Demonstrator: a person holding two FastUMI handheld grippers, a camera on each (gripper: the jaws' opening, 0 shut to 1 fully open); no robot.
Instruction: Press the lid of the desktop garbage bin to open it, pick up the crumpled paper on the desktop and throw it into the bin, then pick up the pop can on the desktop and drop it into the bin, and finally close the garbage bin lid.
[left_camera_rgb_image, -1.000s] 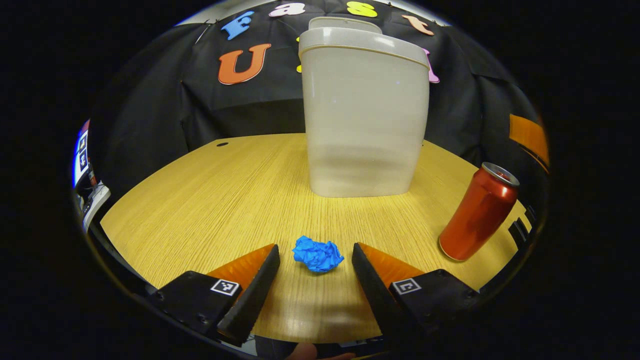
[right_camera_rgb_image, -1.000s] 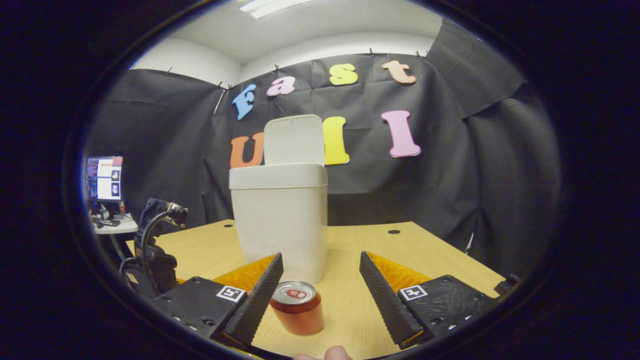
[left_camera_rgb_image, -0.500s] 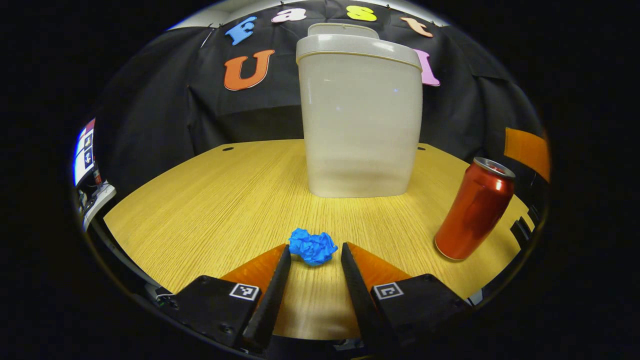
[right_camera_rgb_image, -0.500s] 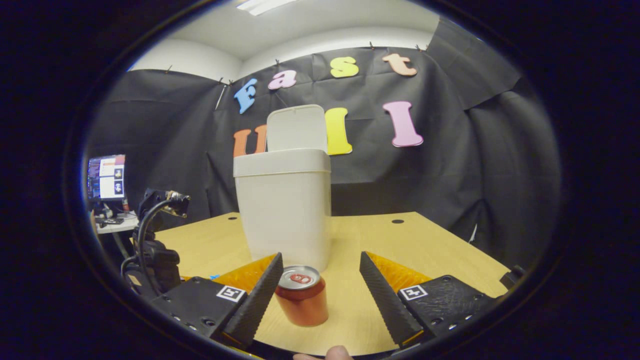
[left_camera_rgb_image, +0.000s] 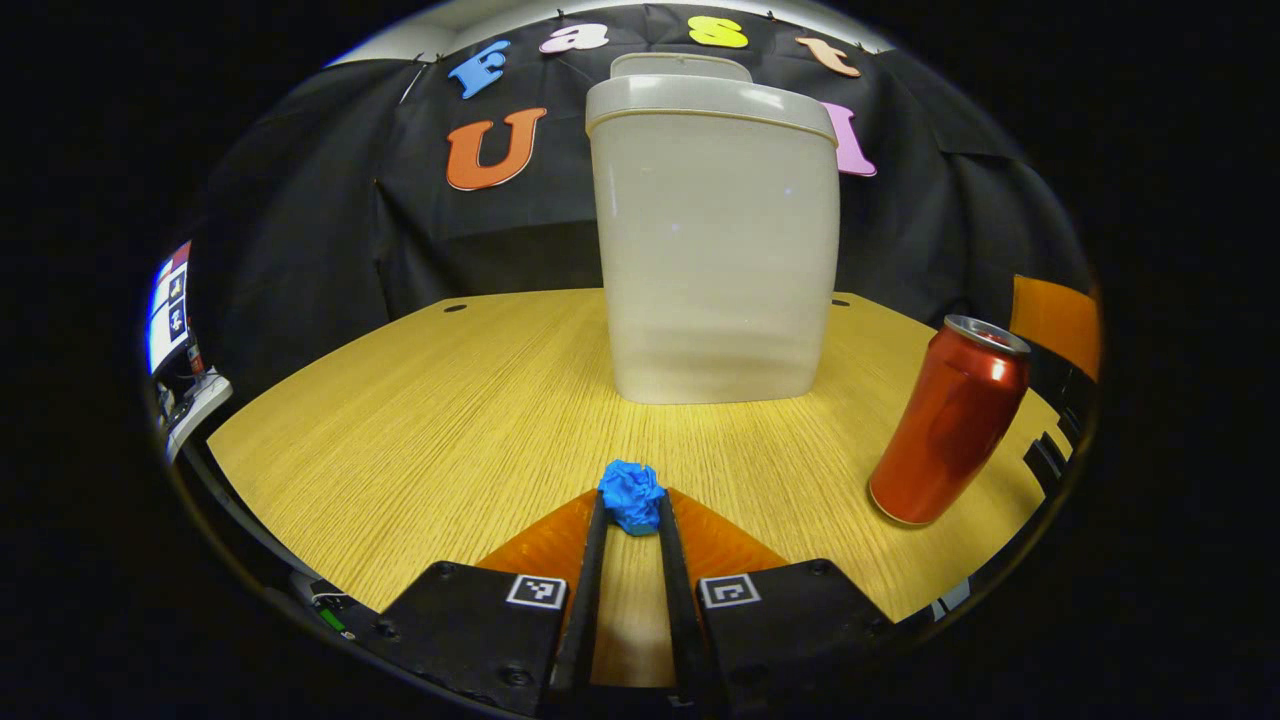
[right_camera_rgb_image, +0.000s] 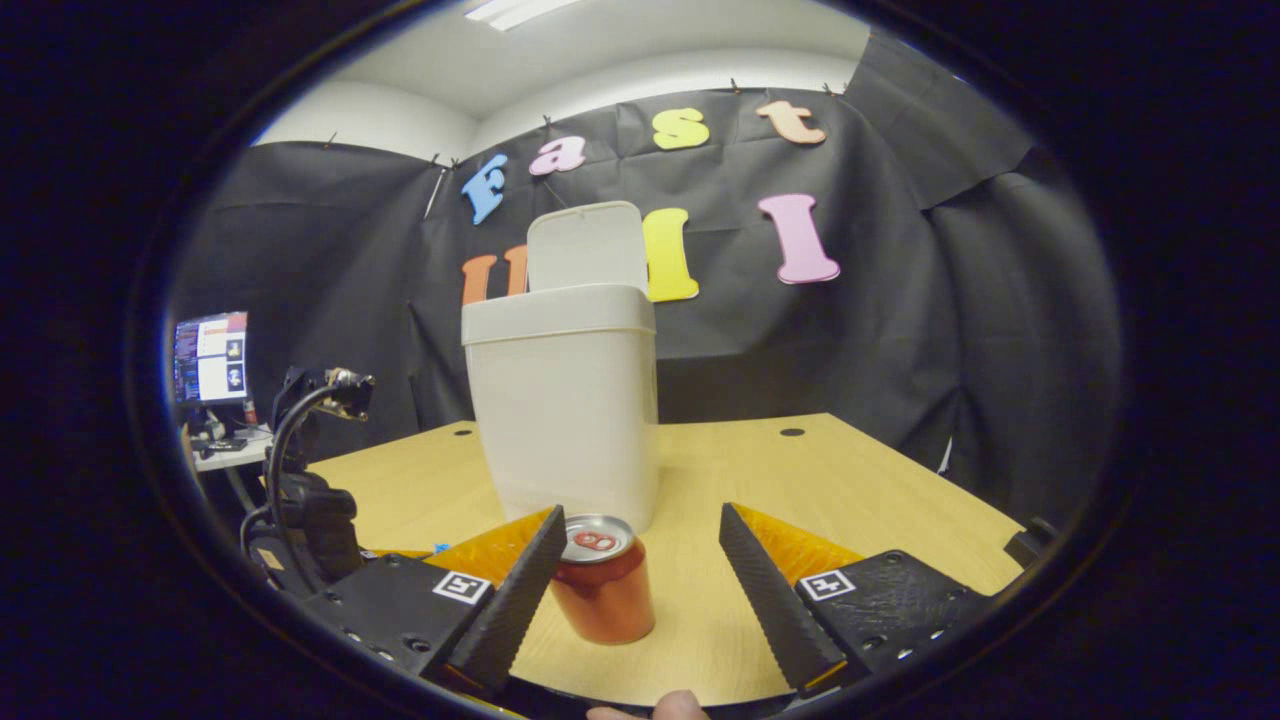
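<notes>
Pinching crumpled paper (left_camera_rgb_image: 631, 496) in left gripper (left_camera_rgb_image: 630, 507) jaws; right gripper (right_camera_rgb_image: 640, 528) jaws wide, pop can (right_camera_rgb_image: 601, 579) between.

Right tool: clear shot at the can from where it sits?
Probably yes. The right tool is open and the can stands upright between its fingers, close by the left one. Nothing sits between them; the bin is behind the can.

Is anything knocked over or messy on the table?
Nothing stands out. The bin stands upright with its lid flipped up, and the red can stands upright on the table; no spill shows. The blue crumpled paper is pinched in the left gripper. The right gripper is open around the can.
</notes>
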